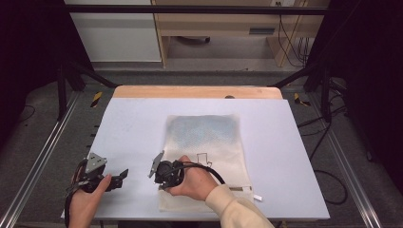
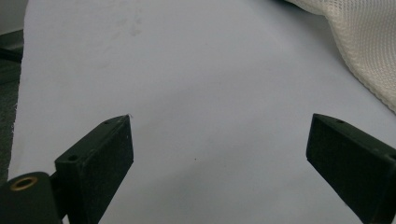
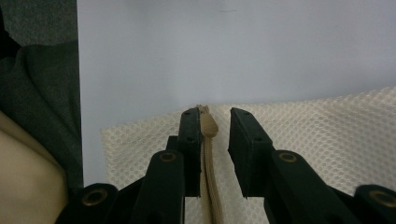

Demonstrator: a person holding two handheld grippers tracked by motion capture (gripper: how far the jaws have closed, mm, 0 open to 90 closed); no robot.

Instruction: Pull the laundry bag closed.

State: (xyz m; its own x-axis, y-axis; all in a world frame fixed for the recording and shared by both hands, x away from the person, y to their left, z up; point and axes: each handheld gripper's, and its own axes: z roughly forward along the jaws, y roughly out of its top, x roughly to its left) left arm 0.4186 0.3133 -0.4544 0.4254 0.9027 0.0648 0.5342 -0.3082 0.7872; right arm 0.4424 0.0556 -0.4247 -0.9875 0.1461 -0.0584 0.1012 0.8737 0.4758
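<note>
Right tool at mesh bag's near-left corner, jaws nearly shut w/ tan zip tab between, touching one pad only; not yet pinched. Zip runs along bag's near edge. Left tool wide open, empty, over bare tabletop, bag to its right.

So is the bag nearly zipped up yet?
Nothing looks finished yet. The mesh bag lies flat on the table. The right tool has its jaws around the tan zipper strip at the bag's edge, one jaw touching it, with a gap at the other. The left tool waits open beside the bag. The zipper work is left.
</note>
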